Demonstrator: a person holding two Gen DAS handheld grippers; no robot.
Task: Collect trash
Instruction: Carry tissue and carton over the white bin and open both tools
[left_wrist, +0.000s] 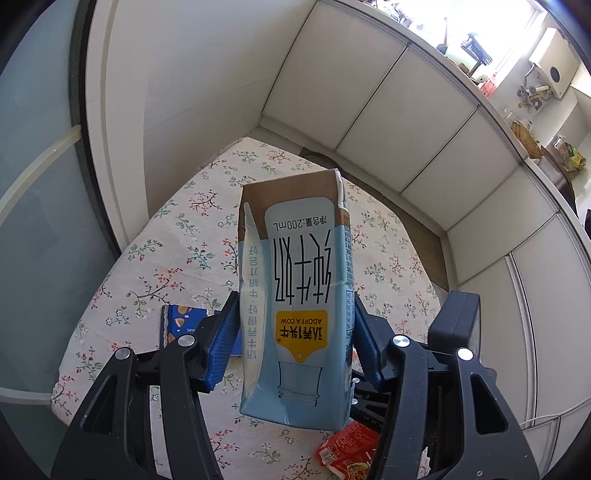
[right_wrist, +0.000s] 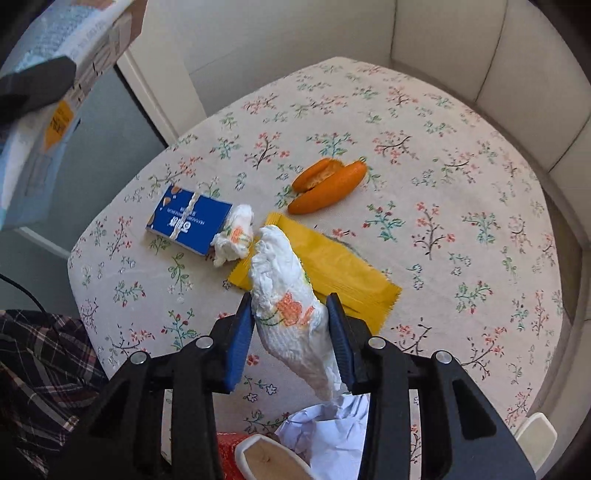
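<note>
While the left gripper (left_wrist: 295, 328) clamps the milk carton (left_wrist: 295, 295), the right gripper (right_wrist: 291, 332) pinches a crumpled tissue (right_wrist: 288, 306).

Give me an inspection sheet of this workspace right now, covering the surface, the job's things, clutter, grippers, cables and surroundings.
Surface: table under a floral tablecloth.
Job's things: milk carton held upside down in the left gripper; crumpled tissue in the right gripper; a second tissue wad, blue wrapper, yellow wrapper, orange peel, red packet and crumpled white paper lie on the cloth.
Clutter: nothing seen beyond the trash.
Grippers: both shut on their loads, lifted above the table.
Cables: a dark cable at the left edge, off the table.
Surroundings: white cabinet panels; cluttered sunlit counter above.
</note>
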